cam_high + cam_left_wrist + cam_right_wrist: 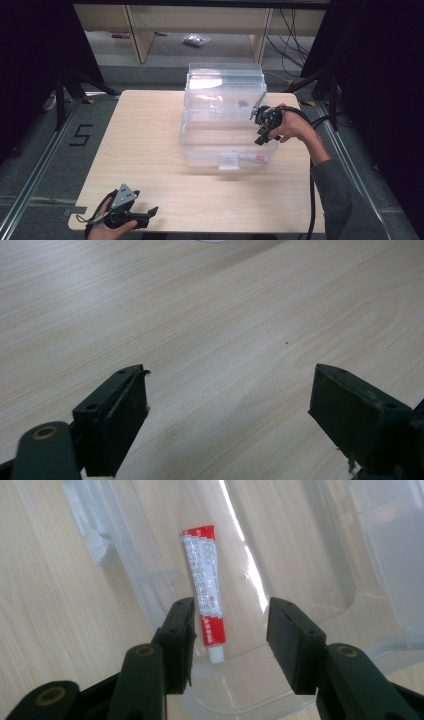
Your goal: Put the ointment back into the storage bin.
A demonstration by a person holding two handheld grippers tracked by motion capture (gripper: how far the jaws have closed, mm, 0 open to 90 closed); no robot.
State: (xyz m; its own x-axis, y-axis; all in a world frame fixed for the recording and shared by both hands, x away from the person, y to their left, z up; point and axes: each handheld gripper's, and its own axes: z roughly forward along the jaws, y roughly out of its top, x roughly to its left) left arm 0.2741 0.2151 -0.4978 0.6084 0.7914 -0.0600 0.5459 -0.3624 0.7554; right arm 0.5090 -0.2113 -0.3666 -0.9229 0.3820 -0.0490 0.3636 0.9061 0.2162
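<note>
A clear plastic box stands at the middle of the wooden table with its lid tipped up at the back. On the box floor lies a red and white tube, seen faintly near the front wall as the tube. My right gripper hovers over the box's right rim. In the right gripper view, the right gripper is open above the tube with nothing between its fingers. My left gripper rests at the table's front left corner. In its own view the left gripper is open over bare wood.
The wooden table has bare surface left of and in front of the box. Black stands and cables flank the table on both sides. Shelving legs and a small bag are on the floor beyond.
</note>
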